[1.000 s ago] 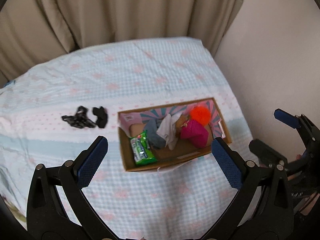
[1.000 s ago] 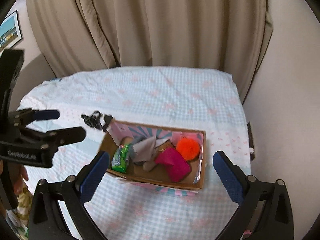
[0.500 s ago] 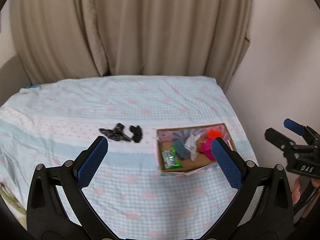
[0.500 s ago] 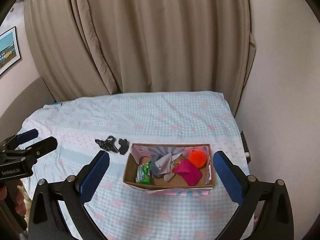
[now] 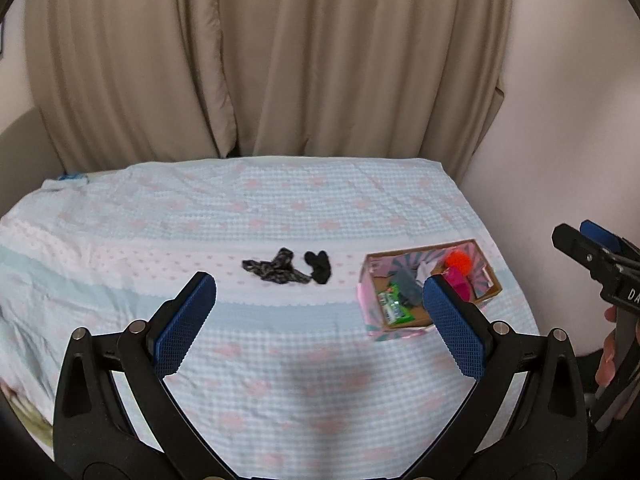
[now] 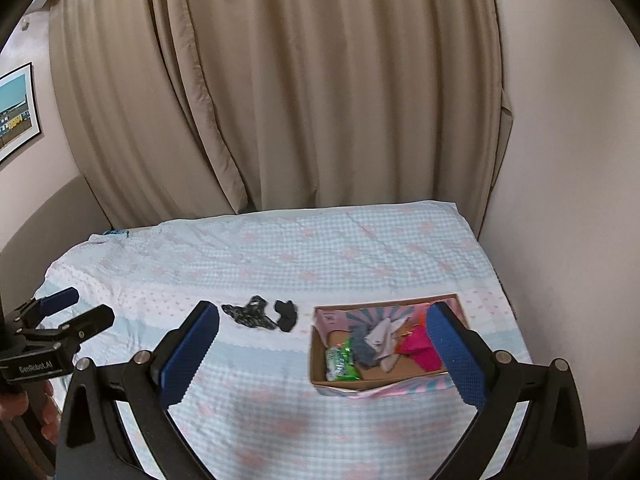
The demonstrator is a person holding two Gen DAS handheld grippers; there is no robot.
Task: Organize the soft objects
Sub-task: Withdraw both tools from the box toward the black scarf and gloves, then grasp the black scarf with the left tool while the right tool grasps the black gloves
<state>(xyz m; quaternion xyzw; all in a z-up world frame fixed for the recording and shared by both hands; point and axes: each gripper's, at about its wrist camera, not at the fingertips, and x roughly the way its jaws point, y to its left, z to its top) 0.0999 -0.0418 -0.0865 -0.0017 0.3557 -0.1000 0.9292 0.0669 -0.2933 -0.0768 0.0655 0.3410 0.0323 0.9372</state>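
Observation:
A cardboard box (image 5: 370,304) (image 6: 316,364) stands on the right of the bed. It holds a green packet (image 5: 394,309) (image 6: 340,364), grey and white cloths (image 6: 378,340), a magenta item (image 6: 418,346) and an orange pom-pom (image 5: 458,259). A patterned dark cloth (image 5: 276,270) (image 6: 250,314) and a black sock (image 5: 318,266) (image 6: 286,314) lie on the bedspread left of the box. My left gripper (image 5: 316,320) is open and empty, held back above the bed. My right gripper (image 6: 322,356) is open and empty too.
The bed has a light blue and pink checked bedspread (image 5: 280,208) (image 6: 320,248). Beige curtains (image 5: 260,60) hang behind it. A wall (image 6: 560,200) runs along the bed's right edge. A framed picture (image 6: 16,112) hangs at the left.
Both grippers have pulled back and up from the bed; the box and cloths look smaller and farther. Nothing on the bed has moved.

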